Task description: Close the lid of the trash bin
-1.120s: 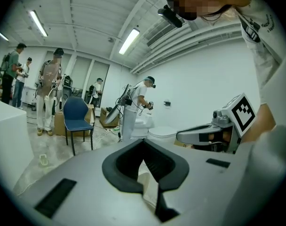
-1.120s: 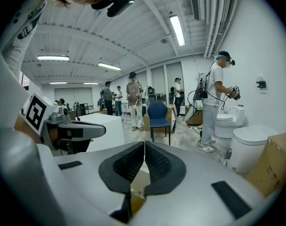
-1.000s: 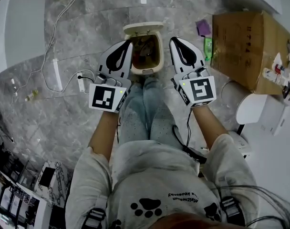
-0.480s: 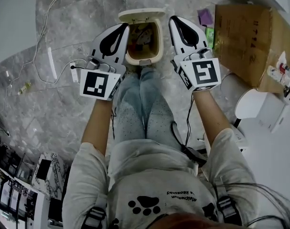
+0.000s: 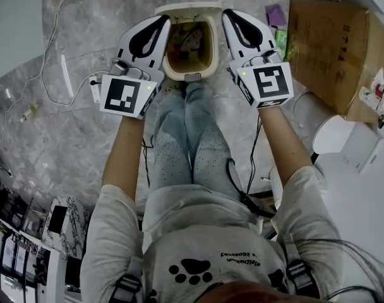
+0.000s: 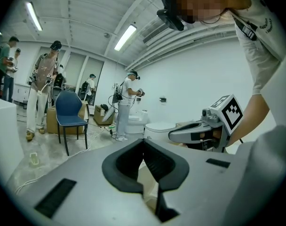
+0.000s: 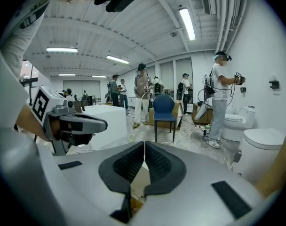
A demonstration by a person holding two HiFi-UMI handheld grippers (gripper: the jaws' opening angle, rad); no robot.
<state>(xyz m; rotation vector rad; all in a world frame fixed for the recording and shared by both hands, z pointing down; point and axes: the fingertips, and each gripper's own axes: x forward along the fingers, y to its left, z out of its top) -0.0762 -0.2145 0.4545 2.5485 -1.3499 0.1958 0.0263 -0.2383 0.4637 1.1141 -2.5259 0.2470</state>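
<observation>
The trash bin (image 5: 179,76) stands open on the floor (image 5: 66,144), lid (image 5: 187,7) tipped back. The left hand-held gripper (image 5: 159,25) is just beside its left rim, the right hand-held gripper (image 5: 231,19) beside its right rim — both with jaws pressed together, holding nothing.

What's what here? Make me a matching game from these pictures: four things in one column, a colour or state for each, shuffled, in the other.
1 trash bin
2 cardboard box
3 left tool
4 chair

A blue
B shut, holding nothing
C open at the top
D brown, on the floor

Pairs: 1-C, 2-D, 3-B, 4-A
</observation>
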